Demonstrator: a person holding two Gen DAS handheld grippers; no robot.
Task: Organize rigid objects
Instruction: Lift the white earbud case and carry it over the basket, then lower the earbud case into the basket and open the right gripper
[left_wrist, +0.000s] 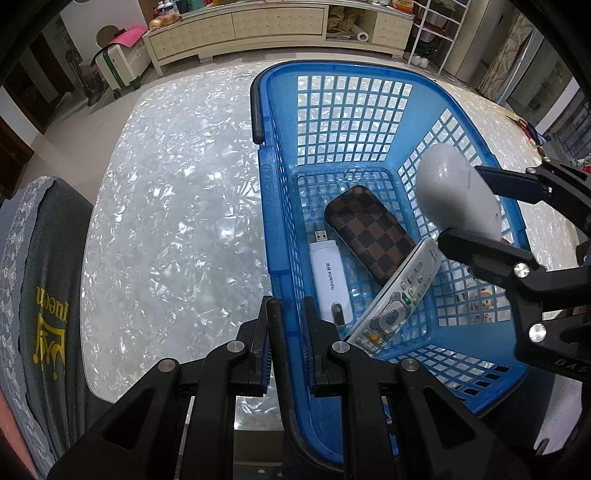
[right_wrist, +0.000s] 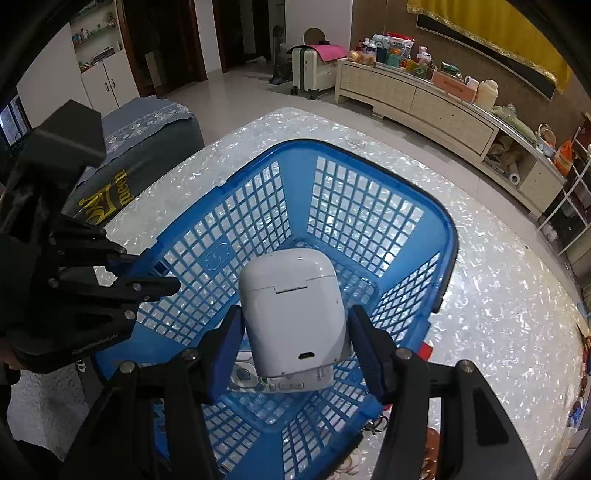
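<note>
Your left gripper is clamped on the near-left rim of the blue basket, its fingers pinching the plastic wall between them. Your right gripper pinches a white earbud case by its sides and holds it above the basket's inside, clear of the floor. From the left wrist the case hangs over the basket's right wall, with the right gripper reaching in from the right.

The basket sits on a pearly table. On its mesh floor lie three things: a brown checkered case in the middle, a white USB stick just left of it along the left wall, and a grey remote lying slantwise at the near side, its far end resting over the checkered case. From the right wrist only a part of the remote shows under the held case.

A grey chair stands left of the table.
</note>
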